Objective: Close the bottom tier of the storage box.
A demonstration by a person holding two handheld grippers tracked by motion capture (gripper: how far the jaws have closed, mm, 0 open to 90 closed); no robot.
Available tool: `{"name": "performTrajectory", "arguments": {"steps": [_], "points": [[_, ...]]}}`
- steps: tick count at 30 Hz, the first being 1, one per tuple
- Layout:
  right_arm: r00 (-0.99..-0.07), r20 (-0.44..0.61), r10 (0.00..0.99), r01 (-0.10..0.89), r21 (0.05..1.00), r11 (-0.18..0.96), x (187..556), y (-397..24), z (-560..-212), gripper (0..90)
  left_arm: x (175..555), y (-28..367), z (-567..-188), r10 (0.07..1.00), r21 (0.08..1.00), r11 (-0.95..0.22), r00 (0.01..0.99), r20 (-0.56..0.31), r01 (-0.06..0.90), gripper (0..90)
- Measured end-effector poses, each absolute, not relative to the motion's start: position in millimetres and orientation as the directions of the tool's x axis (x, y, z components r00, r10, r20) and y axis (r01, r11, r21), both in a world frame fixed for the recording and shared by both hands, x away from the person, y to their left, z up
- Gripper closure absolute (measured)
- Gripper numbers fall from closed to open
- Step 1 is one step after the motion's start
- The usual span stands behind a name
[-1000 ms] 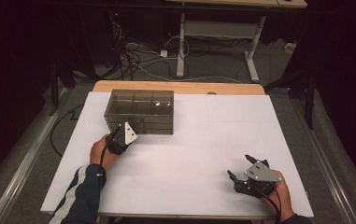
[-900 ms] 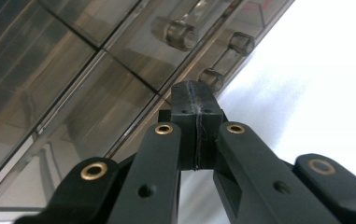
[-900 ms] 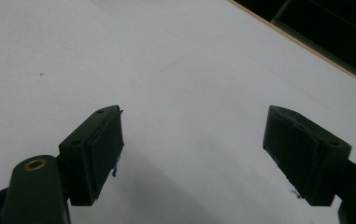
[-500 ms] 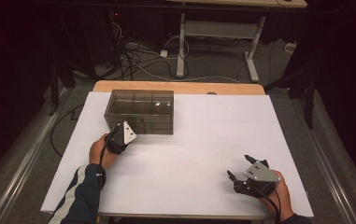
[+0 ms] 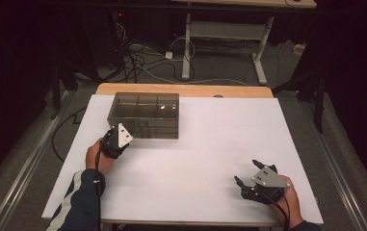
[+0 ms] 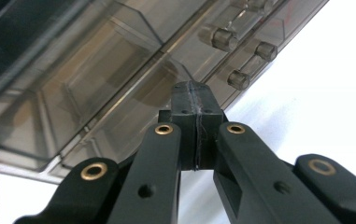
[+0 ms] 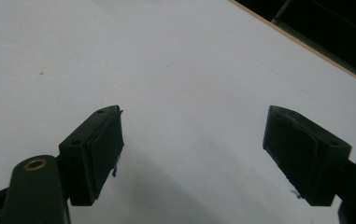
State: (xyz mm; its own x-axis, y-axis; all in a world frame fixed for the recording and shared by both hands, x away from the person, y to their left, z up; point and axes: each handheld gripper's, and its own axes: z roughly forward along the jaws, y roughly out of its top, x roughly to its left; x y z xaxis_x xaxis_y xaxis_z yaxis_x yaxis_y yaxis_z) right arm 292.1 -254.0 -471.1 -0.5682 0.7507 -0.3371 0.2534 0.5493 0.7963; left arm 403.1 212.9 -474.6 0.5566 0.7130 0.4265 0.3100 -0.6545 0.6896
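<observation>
White board [image 5: 210, 159] covers the wooden table [image 5: 186, 90] and carries everything at hand; a strip of bare wood shows along the far edge, beyond both grippers. The dark floor behind the table holds loose cables [image 5: 147, 62] and the legs of a second desk [image 5: 219, 33], well beyond the tongs.

Smoke-tinted clear plastic forms the compartment box [image 5: 145, 114], the largest object on the board. It stands directly ahead of the left gripper [image 5: 115, 140], its near left corner just beside the jaw tips, and well apart from the right gripper [image 5: 251, 175], on the far left of it. In the left gripper view the box [image 6: 96, 70] fills the field above the jaws, with inner dividers visible through the wall and small cylindrical hinge or latch pegs [image 6: 250, 65] along one edge, up and to the right of the tips.

The left gripper [image 6: 195, 112] is clenched: its two pads meet flush with nothing between them, and the tips lie at the box wall; whether they touch it cannot be told. The hand [image 5: 94, 154] and a striped dark sleeve [image 5: 77, 202] sit behind it.

The right gripper [image 7: 192, 154] rests near the board's near right corner, released, its pads spread wide over bare white board with nothing between them.
</observation>
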Motion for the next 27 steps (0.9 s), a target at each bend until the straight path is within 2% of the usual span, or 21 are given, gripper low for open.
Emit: {"name": "performTrajectory", "arguments": {"steps": [13, 15, 27], "points": [[-0.570, -0.340, 0.748, 0.252, 0.794, 0.553, 292.2, -253.8, -471.5, 20.8, 398.3, 218.2, -464.3, 0.766, 0.772, -0.574, 0.510, 0.390, 0.272, 87.3], [-0.569, -0.339, 0.749, 0.253, 0.794, 0.552, 292.3, -253.7, -471.5, 20.8, 397.7, 218.3, -463.4, 0.771, 0.780, -0.564, 0.509, 0.382, 0.269, 84.8], [-0.573, -0.341, 0.745, 0.252, 0.792, 0.556, 292.2, -253.2, -471.8, 20.8, 393.1, 216.9, -456.2, 0.779, 0.814, -0.530, 0.514, 0.358, 0.236, 82.5]]}}
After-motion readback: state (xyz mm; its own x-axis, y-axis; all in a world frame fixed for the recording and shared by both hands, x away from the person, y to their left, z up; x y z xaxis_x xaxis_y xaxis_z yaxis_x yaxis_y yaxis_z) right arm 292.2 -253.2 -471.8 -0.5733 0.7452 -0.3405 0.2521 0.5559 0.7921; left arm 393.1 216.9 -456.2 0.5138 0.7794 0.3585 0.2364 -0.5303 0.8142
